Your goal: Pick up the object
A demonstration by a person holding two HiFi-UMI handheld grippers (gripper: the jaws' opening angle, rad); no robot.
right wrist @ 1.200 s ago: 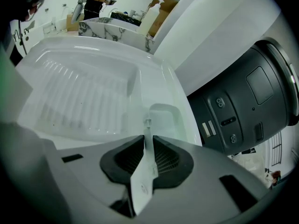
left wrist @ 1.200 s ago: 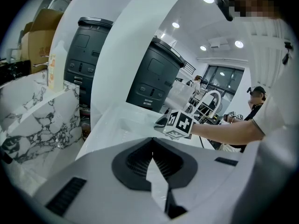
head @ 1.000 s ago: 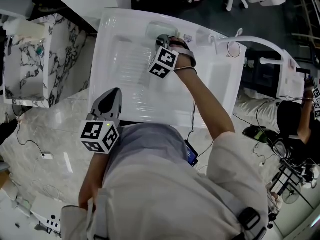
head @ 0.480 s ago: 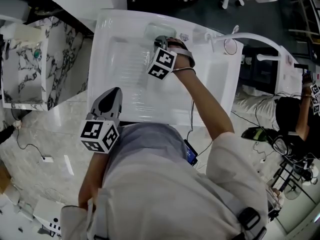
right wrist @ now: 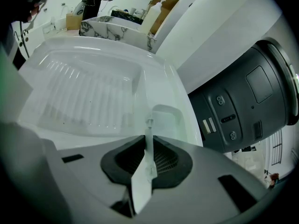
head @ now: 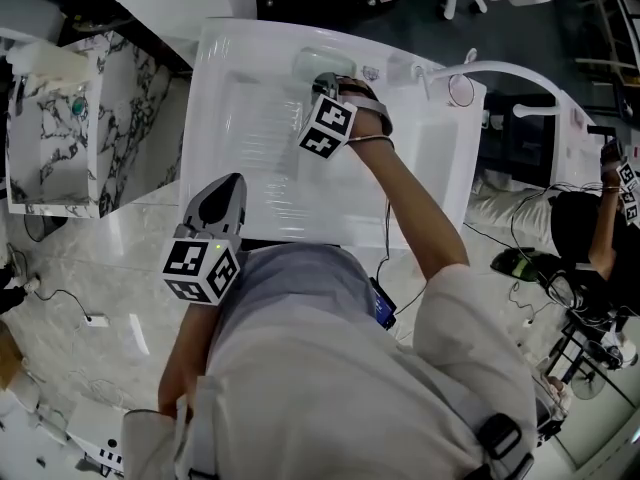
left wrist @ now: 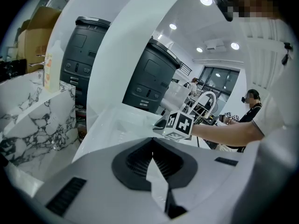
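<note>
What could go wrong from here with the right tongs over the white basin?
1. The right tongs look shut on a thin clear strip; so slight a hold could let it twist or slip out during the lift.
2. If dropped, it would be hard to spot against the white basin.
3. The faucet arches beside the right forearm; a wide swing might catch it.
</note>
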